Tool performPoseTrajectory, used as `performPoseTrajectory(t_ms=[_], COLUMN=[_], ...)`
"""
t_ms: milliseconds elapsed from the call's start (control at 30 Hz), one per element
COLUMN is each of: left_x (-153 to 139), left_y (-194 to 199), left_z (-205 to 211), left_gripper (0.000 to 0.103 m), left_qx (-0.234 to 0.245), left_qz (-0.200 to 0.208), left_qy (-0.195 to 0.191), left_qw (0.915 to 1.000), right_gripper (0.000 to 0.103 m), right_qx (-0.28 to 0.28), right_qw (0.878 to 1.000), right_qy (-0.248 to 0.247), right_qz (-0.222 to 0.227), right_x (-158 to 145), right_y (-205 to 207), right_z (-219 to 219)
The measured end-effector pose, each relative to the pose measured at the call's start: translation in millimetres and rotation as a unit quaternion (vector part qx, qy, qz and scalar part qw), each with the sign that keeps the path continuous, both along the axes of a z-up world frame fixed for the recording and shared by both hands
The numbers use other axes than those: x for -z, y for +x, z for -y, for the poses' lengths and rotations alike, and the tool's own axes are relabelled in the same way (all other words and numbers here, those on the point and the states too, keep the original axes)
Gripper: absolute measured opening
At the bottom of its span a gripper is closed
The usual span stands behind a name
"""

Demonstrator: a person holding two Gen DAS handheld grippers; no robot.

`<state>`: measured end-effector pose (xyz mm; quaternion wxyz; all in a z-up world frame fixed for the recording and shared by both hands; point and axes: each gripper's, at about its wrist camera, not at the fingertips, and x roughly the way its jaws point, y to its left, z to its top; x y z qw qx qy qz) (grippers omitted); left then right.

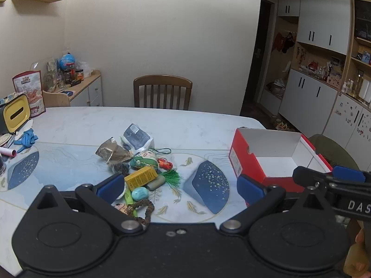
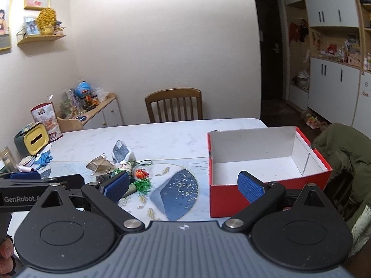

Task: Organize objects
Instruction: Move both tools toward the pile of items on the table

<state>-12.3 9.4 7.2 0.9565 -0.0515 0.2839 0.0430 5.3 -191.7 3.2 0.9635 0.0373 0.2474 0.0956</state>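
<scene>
A heap of small objects lies mid-table: a yellow box (image 1: 141, 177), a teal soap (image 1: 139, 194), a grey-green bar (image 1: 155, 183), a green tassel (image 1: 172, 177), a brown bead bracelet (image 1: 145, 209), a silver foil packet (image 1: 111, 151) and a dark pouch (image 1: 136, 136). An open red shoebox (image 1: 250, 162) with a white, empty inside stands to their right. My left gripper (image 1: 180, 188) hovers open just before the heap. My right gripper (image 2: 184, 186) is open too, between the heap (image 2: 120, 169) and the shoebox (image 2: 266, 190).
A wooden chair (image 1: 162, 91) stands behind the table (image 1: 185, 125). A yellow-faced tissue box (image 1: 16, 114), blue gloves (image 1: 25, 139) and a snack bag (image 1: 30, 90) sit at the left end. An olive jacket (image 2: 345, 162) hangs over a chair right of the shoebox.
</scene>
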Motion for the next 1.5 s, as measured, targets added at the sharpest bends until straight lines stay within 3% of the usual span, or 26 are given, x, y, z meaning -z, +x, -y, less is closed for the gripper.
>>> performPoseTrajectory(t_ms=[600, 800, 1000, 1133, 1300, 1500], left_x=[11, 21, 50, 75, 102, 125], left_y=[12, 26, 51, 62, 71, 80], left_z=[-26, -52, -92, -107, -130, -149], left_gripper=[0.103, 0.103, 0.103, 0.102, 0.102, 0.101], left_qx=[-0.010, -0.017, -0.014, 0.007, 0.009, 0.010], left_qz=[-0.013, -0.025, -0.075, -0.101, -0.141, -0.170], left_qy=[-0.010, -0.027, -0.051, -0.037, -0.067, -0.048], left_qw=[0.9998, 0.9992, 0.9957, 0.9941, 0.9877, 0.9842], right_gripper=[0.100, 0.100, 0.100, 0.100, 0.100, 0.100], right_qx=[-0.046, -0.061, -0.054, -0.061, -0.073, -0.085], right_qw=[0.999, 0.997, 0.995, 0.992, 0.986, 0.979], right_qy=[-0.012, -0.016, -0.017, -0.030, -0.040, -0.053], right_qz=[-0.004, -0.037, -0.084, -0.107, -0.141, -0.179], right_x=[5, 15, 37, 53, 74, 100], right_y=[18, 40, 68, 87, 104, 125], right_z=[-33, -49, -61, -74, -95, -118])
